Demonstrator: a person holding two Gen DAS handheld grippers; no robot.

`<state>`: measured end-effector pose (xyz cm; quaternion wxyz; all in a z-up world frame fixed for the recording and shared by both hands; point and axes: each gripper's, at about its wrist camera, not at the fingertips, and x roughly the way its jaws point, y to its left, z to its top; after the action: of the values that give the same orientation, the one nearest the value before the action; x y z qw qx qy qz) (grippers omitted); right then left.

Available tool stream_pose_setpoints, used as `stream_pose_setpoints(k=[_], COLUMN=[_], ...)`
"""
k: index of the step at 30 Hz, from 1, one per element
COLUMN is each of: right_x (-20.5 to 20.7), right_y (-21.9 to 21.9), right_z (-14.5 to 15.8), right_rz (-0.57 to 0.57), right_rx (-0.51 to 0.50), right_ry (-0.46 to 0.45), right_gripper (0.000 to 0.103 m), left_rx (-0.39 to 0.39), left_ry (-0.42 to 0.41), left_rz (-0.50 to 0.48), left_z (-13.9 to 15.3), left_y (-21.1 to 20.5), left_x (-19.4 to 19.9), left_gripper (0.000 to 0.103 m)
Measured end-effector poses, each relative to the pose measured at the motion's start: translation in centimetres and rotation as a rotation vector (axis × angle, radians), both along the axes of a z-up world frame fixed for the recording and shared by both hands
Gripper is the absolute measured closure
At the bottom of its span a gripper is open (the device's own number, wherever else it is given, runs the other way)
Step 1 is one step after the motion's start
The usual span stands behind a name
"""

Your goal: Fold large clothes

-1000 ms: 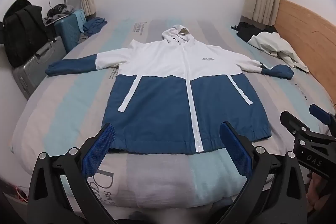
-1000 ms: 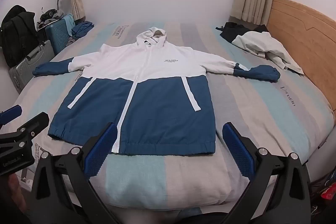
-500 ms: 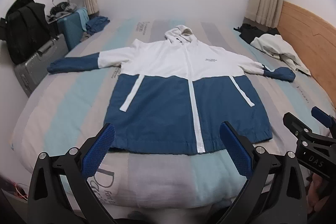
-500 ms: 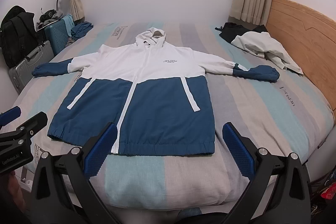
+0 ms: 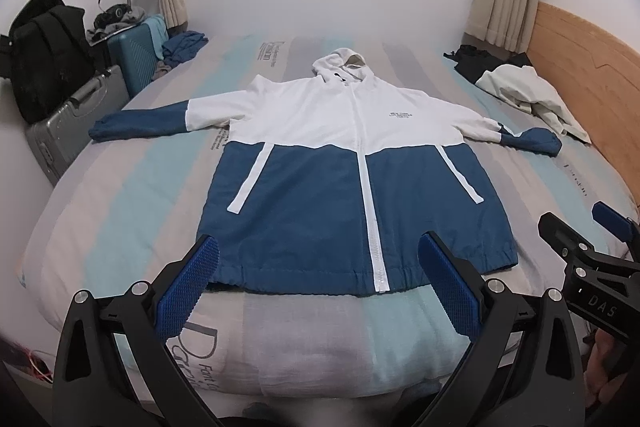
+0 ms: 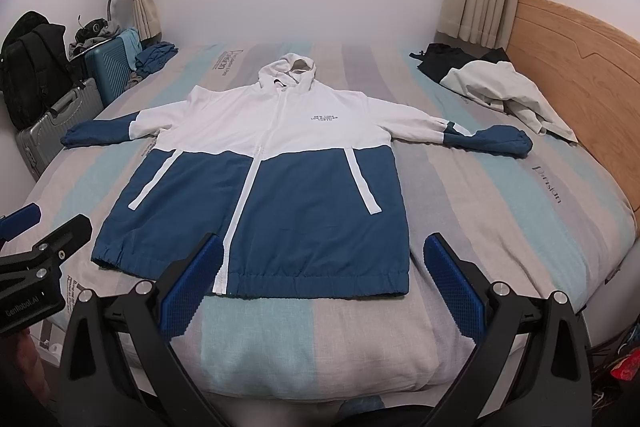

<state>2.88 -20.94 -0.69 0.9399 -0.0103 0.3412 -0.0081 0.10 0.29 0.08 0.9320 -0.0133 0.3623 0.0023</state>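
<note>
the blue-and-white hooded jacket (image 5: 352,179) lies flat, front up, on the striped bed (image 5: 120,211), its long axis running away from the cameras, hood far, hem near, sleeves outstretched. left gripper (image 5: 320,283) and right gripper (image 6: 322,283) hover at the hem, jaws wide apart.

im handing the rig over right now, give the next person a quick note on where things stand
Left gripper: open, empty, hovering short of the jacket hem.
Right gripper: open, empty, also at the hem end.
Jacket: flat on the bed, front up, zipped, hood away from you, both sleeves spread sideways.
Other clothes lie piled by the headboard, clear of the jacket.
Done: jacket laid out; no fold made.
Left: fold the sleeves in, then the body.
</note>
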Motion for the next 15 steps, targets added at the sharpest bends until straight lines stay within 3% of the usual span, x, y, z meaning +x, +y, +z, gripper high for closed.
stream_pose_setpoints(k=[15], right_x=[0.15], right_y=[0.03], right_z=[0.17], right_rz=[-0.001], right_rx=[0.003], right_ry=[-0.002], right_gripper=[0.007], left_rx=[0.013], left_ry=[-0.001], left_rz=[-0.006], left_z=[-0.2], left_y=[-0.12], left_x=[-0.03], left_gripper=[0.006])
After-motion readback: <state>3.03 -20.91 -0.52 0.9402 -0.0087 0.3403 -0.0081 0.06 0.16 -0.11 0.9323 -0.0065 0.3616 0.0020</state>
